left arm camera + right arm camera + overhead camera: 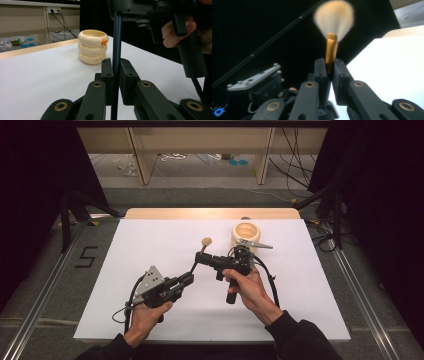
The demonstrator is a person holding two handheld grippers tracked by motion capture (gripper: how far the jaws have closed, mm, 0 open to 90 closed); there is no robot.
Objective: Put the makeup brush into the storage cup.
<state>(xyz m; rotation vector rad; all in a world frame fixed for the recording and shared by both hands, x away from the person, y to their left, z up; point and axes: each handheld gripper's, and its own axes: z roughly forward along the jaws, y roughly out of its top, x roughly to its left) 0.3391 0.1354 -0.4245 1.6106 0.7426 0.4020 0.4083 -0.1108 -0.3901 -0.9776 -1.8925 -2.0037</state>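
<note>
Mid-frame, the right hand-held gripper (201,257) and the left hand-held gripper (190,278) both clamp one slim dark-handled brush (205,242) over the white surface (150,240). A cream ringed holder (246,234) stands at upper right of them.

A cream ring stack (92,47) with a small orange dot is seen on the white table (150,250). The brush (332,37) is made of a dark handle, a gold neck and pale tan hairs. Both grippers (187,279) (201,258) are coloured black.
</note>
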